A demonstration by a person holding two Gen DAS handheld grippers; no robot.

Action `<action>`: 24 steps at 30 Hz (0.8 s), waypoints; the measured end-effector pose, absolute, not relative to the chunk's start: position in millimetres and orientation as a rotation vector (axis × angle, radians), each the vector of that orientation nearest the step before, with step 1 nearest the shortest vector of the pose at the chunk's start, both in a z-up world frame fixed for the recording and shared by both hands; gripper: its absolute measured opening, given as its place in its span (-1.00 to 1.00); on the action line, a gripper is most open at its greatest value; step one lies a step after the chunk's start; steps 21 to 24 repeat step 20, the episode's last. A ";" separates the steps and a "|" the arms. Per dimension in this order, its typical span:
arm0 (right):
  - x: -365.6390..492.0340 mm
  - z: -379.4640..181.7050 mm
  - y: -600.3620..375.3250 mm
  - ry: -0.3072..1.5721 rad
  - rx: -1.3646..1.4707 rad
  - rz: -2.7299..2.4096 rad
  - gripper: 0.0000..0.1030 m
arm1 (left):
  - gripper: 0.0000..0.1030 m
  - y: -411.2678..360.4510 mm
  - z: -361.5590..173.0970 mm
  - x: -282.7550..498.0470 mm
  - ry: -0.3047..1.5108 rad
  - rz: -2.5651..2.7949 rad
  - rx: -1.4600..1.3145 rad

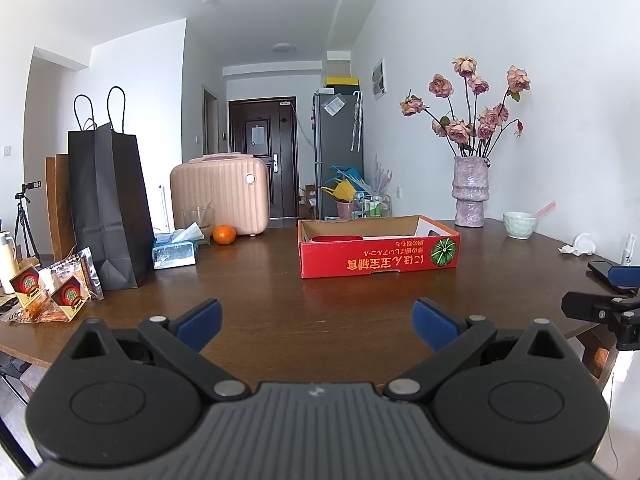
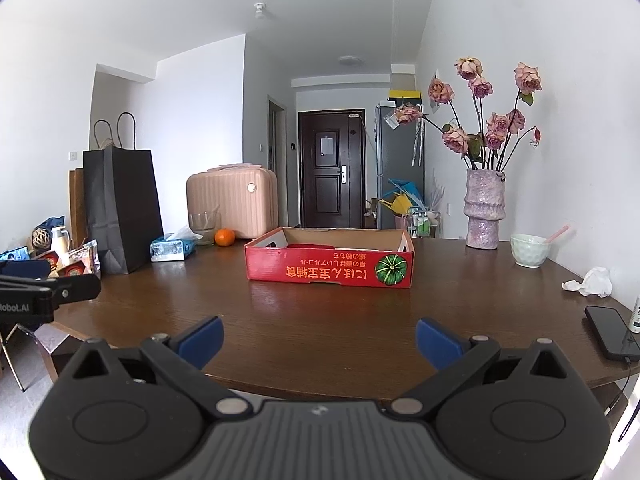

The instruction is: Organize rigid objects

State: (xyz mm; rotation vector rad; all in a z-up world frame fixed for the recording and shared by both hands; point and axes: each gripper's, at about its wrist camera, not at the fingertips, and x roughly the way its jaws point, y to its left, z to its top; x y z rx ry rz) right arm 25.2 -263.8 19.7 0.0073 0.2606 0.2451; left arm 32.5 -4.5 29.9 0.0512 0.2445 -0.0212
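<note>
A shallow red cardboard box (image 1: pixel 376 258) with a pumpkin picture sits on the brown wooden table (image 1: pixel 280 304); it also shows in the right wrist view (image 2: pixel 328 270). A red flat thing (image 1: pixel 337 238) and white items lie inside it, mostly hidden by the wall. My left gripper (image 1: pixel 316 326) is open and empty above the table's near edge, well short of the box. My right gripper (image 2: pixel 318 342) is open and empty, also at the near edge. The right gripper shows at the right edge of the left wrist view (image 1: pixel 600 312).
At the left stand a black paper bag (image 1: pixel 108 208), a tissue pack (image 1: pixel 175 250), an orange (image 1: pixel 224 235), a glass (image 1: pixel 199 222), a pink case (image 1: pixel 220 196) and snack packets (image 1: pixel 52 292). At the right are a vase of roses (image 1: pixel 471 192), a bowl (image 2: pixel 529 250), crumpled tissue (image 2: pixel 592 282) and a phone (image 2: pixel 608 332).
</note>
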 end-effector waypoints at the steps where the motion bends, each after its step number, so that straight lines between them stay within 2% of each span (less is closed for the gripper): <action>1: 25.2 19.8 -263.5 0.260 0.007 0.246 1.00 | 1.00 -4.7 30.0 32.6 0.245 -0.021 0.052; 24: 27.3 16.2 -264.5 0.274 0.013 0.240 1.00 | 1.00 -8.0 25.7 33.2 0.284 -0.067 0.048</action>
